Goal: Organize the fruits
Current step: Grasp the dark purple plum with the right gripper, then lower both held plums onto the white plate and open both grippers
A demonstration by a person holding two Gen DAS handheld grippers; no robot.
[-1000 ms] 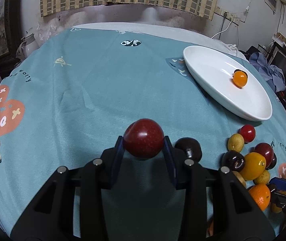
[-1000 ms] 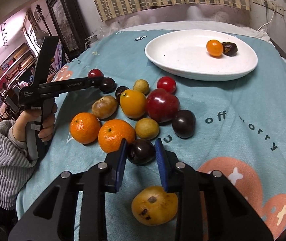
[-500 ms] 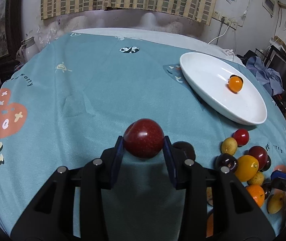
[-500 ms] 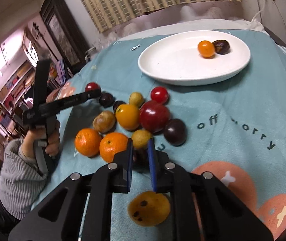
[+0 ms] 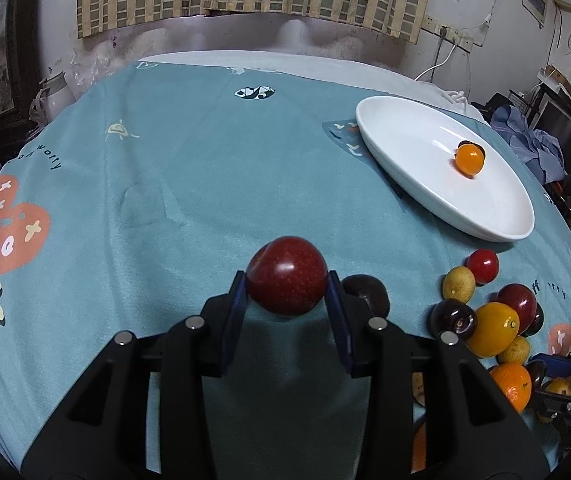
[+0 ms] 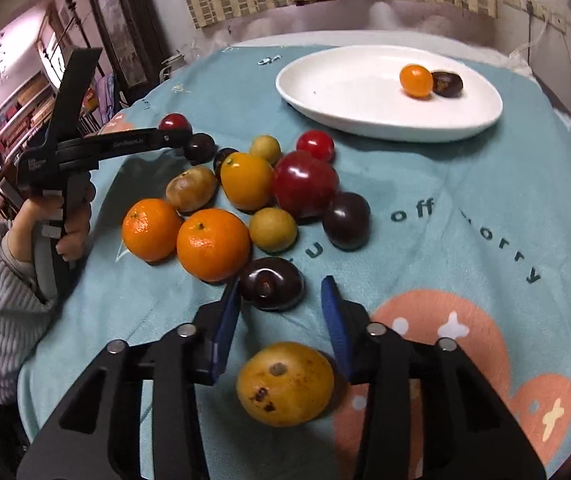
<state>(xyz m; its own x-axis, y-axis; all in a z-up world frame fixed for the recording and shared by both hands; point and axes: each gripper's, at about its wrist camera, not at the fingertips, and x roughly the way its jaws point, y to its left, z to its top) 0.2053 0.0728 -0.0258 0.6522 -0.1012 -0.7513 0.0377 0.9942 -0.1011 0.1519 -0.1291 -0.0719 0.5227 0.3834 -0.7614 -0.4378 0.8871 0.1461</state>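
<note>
While the left gripper (image 5: 287, 304) clamped a dark red plum (image 5: 287, 275) between its blue pads and held it clear of the cloth, the right gripper (image 6: 281, 308) sat low over the pile with its jaws opening. A dark purple plum (image 6: 272, 283) lay at their tips, touching the left pad and apart from the right one, so it was not gripped. Judging by the task, the red plum was being carried toward the white plate (image 5: 405, 148), which stood well apart at the far right and already held 2 fruits: a small orange one (image 6: 416, 81) and a dark one (image 6: 448, 84) touching it.

The rest of the fruit lay bunched together on the teal tablecloth (image 6: 465, 184), probably because it had not been sorted yet. 2 mandarins (image 6: 213, 245) with dimpled peel sat side by side, next to a smooth yellow-orange fruit (image 6: 247, 181), a large glossy red plum (image 6: 305, 188), and dull yellowish round fruits. A spotted yellow fruit (image 6: 285, 384) lay beneath the right gripper, between its arms.

The cloth looked soft and fleecy, printed with coral hearts and dark lettering, and it creased gently. The plate was a glossy oval with a shallow raised rim. The plum skins were taut and shiny, which may make them slip under the flat pads.
</note>
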